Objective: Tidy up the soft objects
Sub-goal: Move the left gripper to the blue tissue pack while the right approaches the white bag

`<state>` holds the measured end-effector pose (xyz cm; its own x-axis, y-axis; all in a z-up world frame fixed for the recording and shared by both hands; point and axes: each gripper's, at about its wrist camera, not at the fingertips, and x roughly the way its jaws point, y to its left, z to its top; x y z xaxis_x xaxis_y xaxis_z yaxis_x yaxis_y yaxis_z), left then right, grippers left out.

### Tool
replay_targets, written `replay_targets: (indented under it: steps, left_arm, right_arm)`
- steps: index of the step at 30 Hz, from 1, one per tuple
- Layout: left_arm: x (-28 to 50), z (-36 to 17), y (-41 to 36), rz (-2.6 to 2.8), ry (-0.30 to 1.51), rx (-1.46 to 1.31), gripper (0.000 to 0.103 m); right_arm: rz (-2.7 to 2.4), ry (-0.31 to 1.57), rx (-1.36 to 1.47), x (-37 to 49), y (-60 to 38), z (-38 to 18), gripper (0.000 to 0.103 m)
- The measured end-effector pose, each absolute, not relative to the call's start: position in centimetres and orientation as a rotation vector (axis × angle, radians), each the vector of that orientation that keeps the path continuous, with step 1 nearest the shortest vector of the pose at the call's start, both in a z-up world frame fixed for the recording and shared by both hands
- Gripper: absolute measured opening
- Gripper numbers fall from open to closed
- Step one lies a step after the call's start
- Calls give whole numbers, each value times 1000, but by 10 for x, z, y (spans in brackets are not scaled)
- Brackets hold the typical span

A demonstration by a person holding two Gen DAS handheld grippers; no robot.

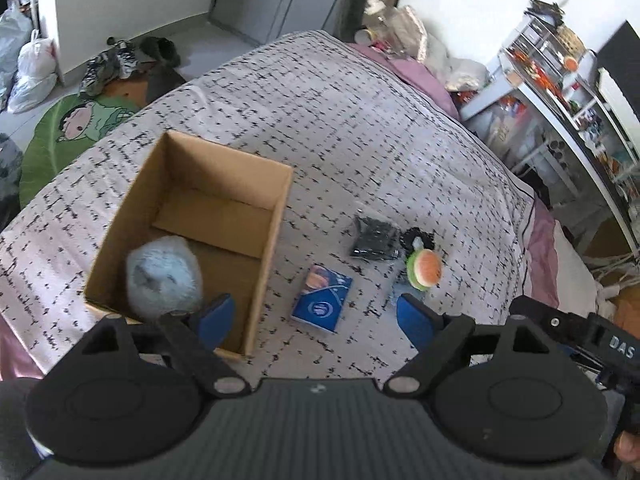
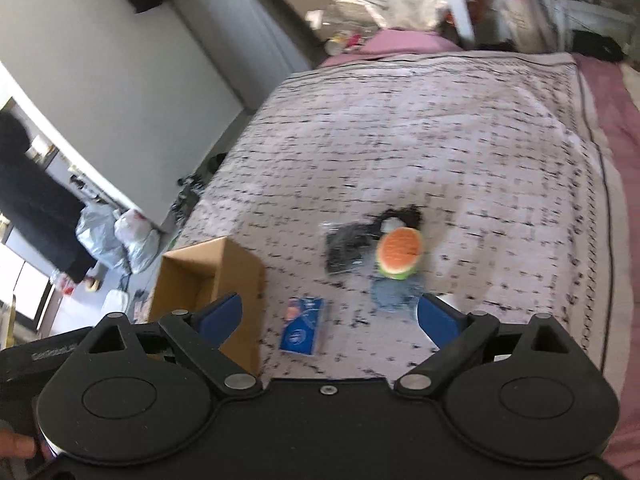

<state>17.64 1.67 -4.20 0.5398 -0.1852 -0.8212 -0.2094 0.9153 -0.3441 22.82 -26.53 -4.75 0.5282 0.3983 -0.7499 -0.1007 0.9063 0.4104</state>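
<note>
An open cardboard box (image 1: pixel 276 200) stands on the bed and holds a pale blue fluffy object in clear wrap (image 1: pixel 162 274). Right of it lie a blue packet (image 1: pixel 322 298), a black item in a clear bag (image 1: pixel 374 238), a burger-shaped plush (image 1: pixel 424 268) and a small bluish clear bag (image 1: pixel 396 290). My left gripper (image 1: pixel 316 318) is open and empty, above the box's near corner and the blue packet. My right gripper (image 2: pixel 330 316) is open and empty above the blue packet (image 2: pixel 302 330); the plush (image 2: pixel 400 252), the black bag (image 2: pixel 346 248) and the box (image 2: pixel 236 264) lie ahead.
The bed has a white cover with black dashes (image 1: pixel 340 120) and a pink sheet (image 1: pixel 542 248) at its right edge. A cluttered shelf (image 1: pixel 560 92) stands to the right. Shoes (image 1: pixel 108 66), a green rug (image 1: pixel 72 124) and plastic bags (image 2: pixel 120 240) lie on the floor at left.
</note>
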Motion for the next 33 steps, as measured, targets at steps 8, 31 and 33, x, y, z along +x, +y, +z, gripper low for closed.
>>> replay_targets:
  steps: [8, 31, 33]
  left_arm:
    - [186, -51, -9, -5, 1030, -407, 87]
    - [239, -126, -63, -16, 1154, -275, 83]
    - [243, -133, -66, -11, 1166, -259, 82]
  right_arm:
    - [267, 1009, 383, 235, -290, -73, 95]
    - [222, 1167, 384, 276, -301, -143, 88]
    - [222, 1183, 369, 280, -298, -150, 87]
